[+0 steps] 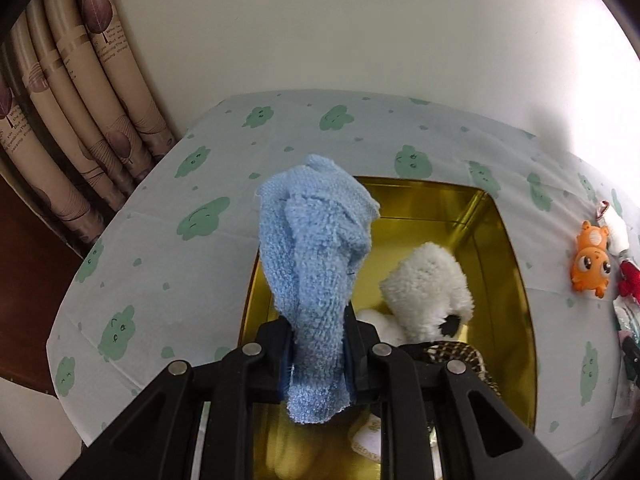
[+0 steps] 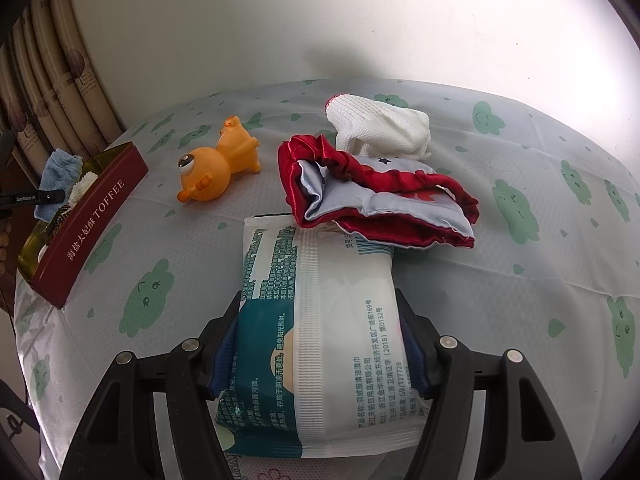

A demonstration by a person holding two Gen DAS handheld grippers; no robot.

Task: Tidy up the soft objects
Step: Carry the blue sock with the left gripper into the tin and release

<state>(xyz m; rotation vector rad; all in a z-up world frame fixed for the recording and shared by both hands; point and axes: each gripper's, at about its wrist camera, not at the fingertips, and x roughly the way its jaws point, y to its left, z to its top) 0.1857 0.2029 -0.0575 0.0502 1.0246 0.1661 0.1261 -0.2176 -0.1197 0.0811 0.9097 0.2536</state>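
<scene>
Nearest our left lens, the blue fuzzy cloth [image 1: 316,280] stands pinched between the narrowly closed fingers of our left claw [image 1: 318,364], rising up the middle of the frame above the gold-lined tin [image 1: 516,280]. Inside that tin, to the right of the cloth, lies a white plush toy [image 1: 430,292], with a dark woven piece [image 1: 456,354] just below it.

In the right view, our right claw [image 2: 320,344] is spread wide around a pack of wet wipes [image 2: 320,320], its pads against both sides of the pack. Beyond the pack's far end, a red and grey fabric piece [image 2: 376,196] overlaps it, and a white knit glove [image 2: 380,126] sits just behind that. An orange toy [image 2: 218,168] lies left of centre on the counter [image 2: 520,280], and the tin shows its red side at the left edge.
</scene>
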